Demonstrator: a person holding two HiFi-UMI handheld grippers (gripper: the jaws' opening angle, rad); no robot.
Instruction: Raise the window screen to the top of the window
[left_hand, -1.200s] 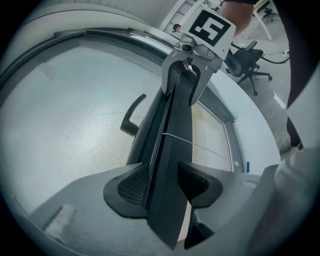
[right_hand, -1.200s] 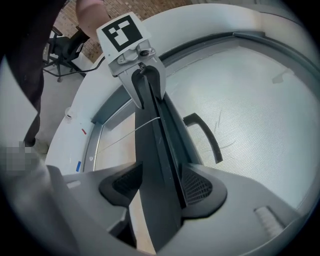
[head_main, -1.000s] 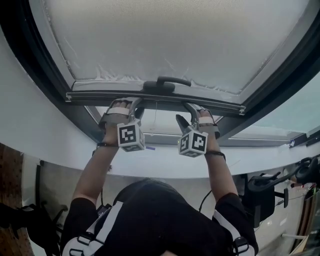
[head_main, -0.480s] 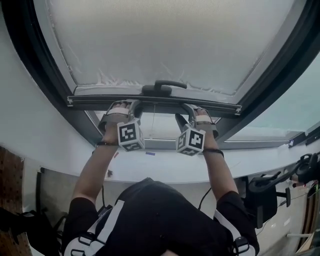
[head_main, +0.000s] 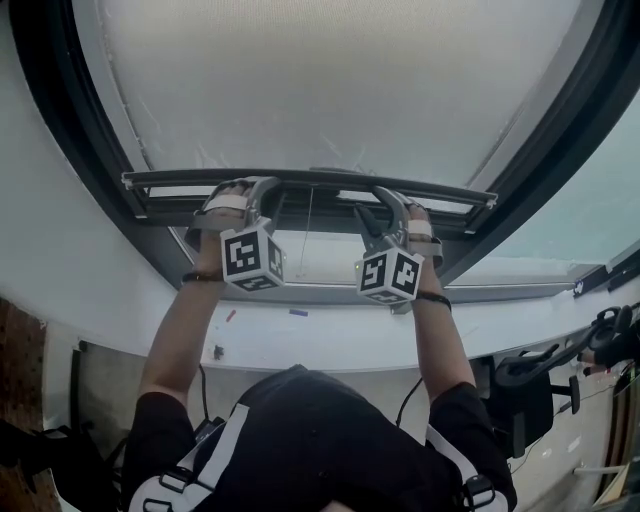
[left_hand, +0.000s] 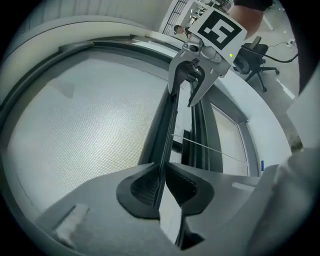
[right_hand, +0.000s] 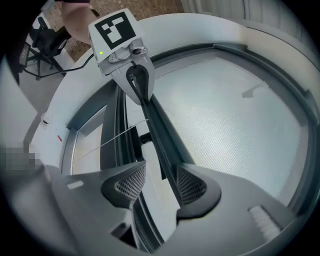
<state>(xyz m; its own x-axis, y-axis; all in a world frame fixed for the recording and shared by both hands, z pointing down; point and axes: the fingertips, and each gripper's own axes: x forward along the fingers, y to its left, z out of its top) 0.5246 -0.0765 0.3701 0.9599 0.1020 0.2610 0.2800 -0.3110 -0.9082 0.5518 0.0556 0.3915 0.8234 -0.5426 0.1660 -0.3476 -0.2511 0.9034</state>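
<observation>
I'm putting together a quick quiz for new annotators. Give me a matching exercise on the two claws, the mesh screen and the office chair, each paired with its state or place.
1. left claw
2. right claw
3. mesh screen
4. office chair

A. jaws wide apart, screen bar between them
B. black, low at the head view's right edge
C. pale, fills the frame above the screen bar
D. pinched on the screen bar's thin edge

Pairs: 1-D, 2-A, 3-C, 4-B.

Both claws' jaws have just been closing, with the screen bar between them.
</observation>
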